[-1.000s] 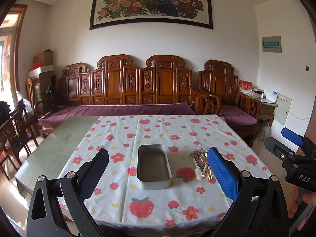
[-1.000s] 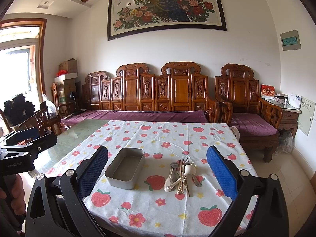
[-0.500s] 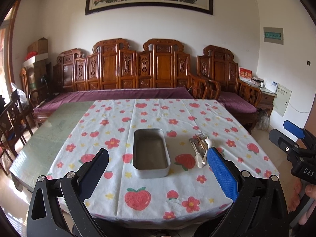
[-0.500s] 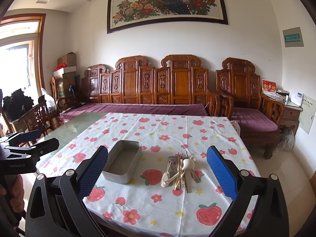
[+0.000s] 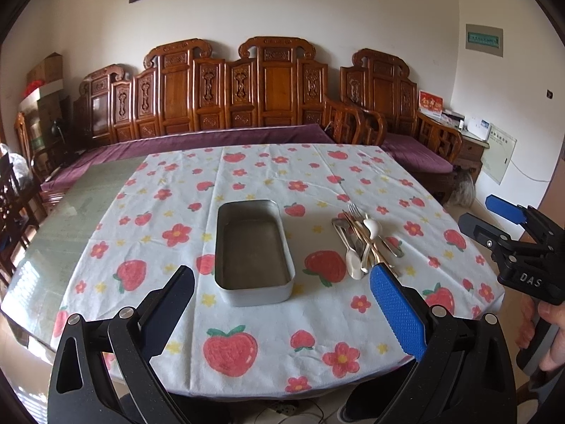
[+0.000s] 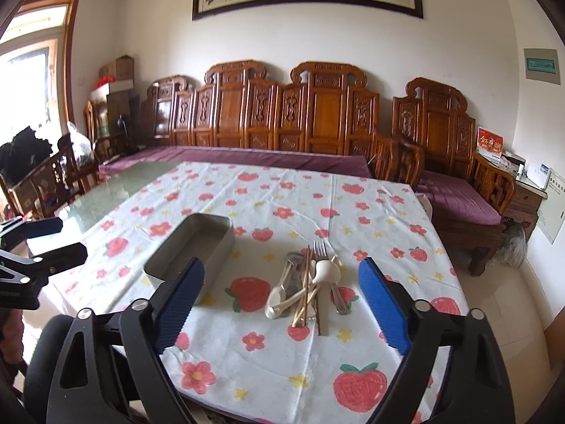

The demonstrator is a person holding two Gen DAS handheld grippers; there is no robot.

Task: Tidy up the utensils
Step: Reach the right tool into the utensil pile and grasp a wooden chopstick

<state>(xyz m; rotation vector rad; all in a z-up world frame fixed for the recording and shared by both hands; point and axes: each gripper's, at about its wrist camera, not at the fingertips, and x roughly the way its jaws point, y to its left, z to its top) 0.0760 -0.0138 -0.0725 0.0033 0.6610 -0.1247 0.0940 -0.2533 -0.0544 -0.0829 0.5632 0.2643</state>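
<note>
An empty rectangular metal tin (image 5: pixel 252 243) (image 6: pixel 212 219) stands on the strawberry-print tablecloth (image 5: pixel 247 173). To its right lies a pile of utensils (image 5: pixel 363 243) (image 6: pixel 310 282): white spoons, metal spoons, a fork and chopsticks. My left gripper (image 5: pixel 280 271) hovers open over the near table edge, in line with the tin. My right gripper (image 6: pixel 281 265) faces the pile from the near side. Its jaws are closing with nothing between them, and the pile lies on the cloth ahead of the fingertips. Each gripper shows at the edge of the other's view, the right gripper (image 5: pixel 501 219) and the left gripper (image 6: pixel 53 236).
The cloth leaves a bare glass tabletop (image 5: pixel 88 194) on the left. A carved wooden sofa (image 5: pixel 247 88) with purple cushions runs behind the table. Wooden chairs (image 6: pixel 46 183) stand at the left. A hand (image 5: pixel 551 335) holds the right gripper's handle.
Both grippers have come down and closer to the table, so the tin and utensils look larger. The right gripper's jaws have narrowed a little.
</note>
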